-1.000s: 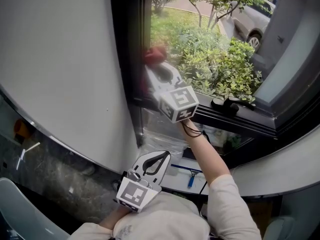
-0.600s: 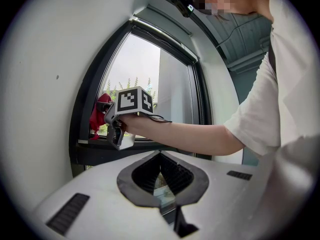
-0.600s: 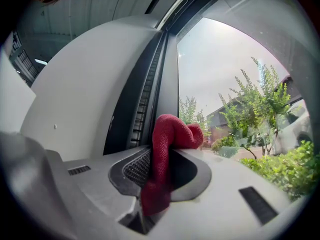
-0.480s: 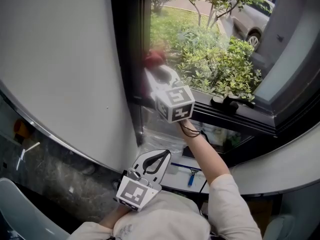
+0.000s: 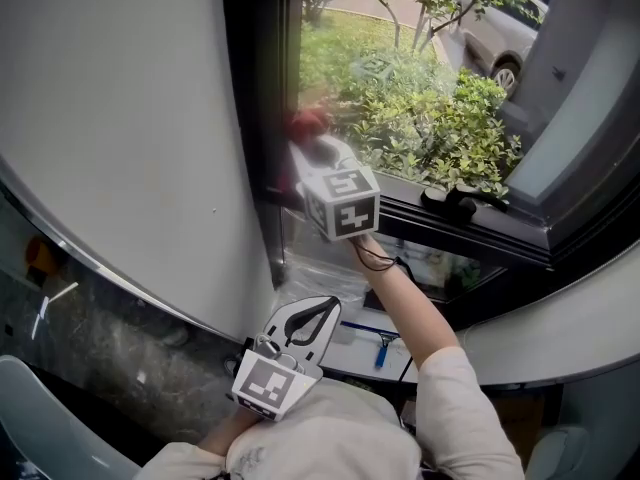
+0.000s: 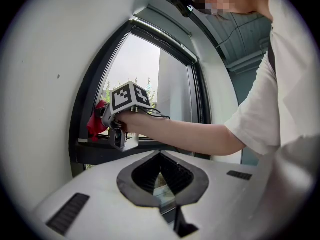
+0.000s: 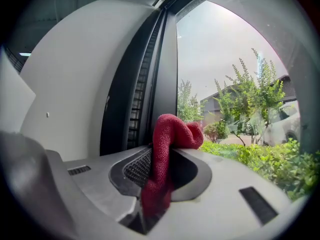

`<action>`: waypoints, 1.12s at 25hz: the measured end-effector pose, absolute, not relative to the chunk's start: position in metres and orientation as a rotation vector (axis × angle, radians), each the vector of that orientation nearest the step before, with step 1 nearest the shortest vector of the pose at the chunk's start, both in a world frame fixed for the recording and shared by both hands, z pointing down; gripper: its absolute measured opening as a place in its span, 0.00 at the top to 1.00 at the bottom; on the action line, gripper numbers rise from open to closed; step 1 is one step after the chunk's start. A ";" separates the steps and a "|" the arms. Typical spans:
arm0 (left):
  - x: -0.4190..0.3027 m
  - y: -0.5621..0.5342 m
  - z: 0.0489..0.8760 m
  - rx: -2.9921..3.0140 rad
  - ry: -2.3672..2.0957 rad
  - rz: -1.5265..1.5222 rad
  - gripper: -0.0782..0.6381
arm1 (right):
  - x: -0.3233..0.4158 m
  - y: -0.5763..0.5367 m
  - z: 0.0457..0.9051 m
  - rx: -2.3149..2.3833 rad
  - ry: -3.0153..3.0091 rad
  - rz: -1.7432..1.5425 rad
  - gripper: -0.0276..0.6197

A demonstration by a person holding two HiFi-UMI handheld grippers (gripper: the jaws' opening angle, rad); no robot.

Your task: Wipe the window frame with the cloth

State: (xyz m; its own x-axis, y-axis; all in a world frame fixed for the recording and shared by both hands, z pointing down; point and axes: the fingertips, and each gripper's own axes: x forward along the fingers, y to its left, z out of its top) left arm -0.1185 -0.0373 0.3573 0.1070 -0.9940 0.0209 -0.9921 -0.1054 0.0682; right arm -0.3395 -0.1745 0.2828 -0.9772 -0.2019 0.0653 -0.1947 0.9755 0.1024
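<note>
A red cloth (image 7: 167,149) is pinched in my right gripper (image 7: 159,171), which is shut on it; the bunched end pokes out past the fingertips. In the head view the right gripper (image 5: 305,133) presses the cloth (image 5: 309,120) against the dark upright of the window frame (image 5: 262,88), just above the lower rail. The left gripper view shows the same cloth (image 6: 97,121) at the frame (image 6: 87,109). My left gripper (image 5: 312,318) hangs low near my body, its jaws closed together with nothing between them.
A grey wall (image 5: 120,118) curves along the left of the frame. A black window handle (image 5: 455,203) sits on the lower rail to the right. Bushes (image 5: 440,128) and a parked car (image 5: 495,33) lie outside. A blue-handled tool (image 5: 380,353) rests on the ledge below.
My right gripper has slid a little up and to the left along the upright with the cloth. The left gripper has stayed put.
</note>
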 end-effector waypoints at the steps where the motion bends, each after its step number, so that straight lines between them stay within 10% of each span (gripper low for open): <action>1: -0.119 -0.037 0.357 2.289 -2.057 -0.048 0.88 | -0.340 -0.175 0.285 0.309 -3.030 -0.145 0.83; 28: -0.133 -0.028 0.362 2.283 -2.044 -0.060 0.88 | -0.338 -0.176 0.325 0.431 -2.673 -0.553 0.82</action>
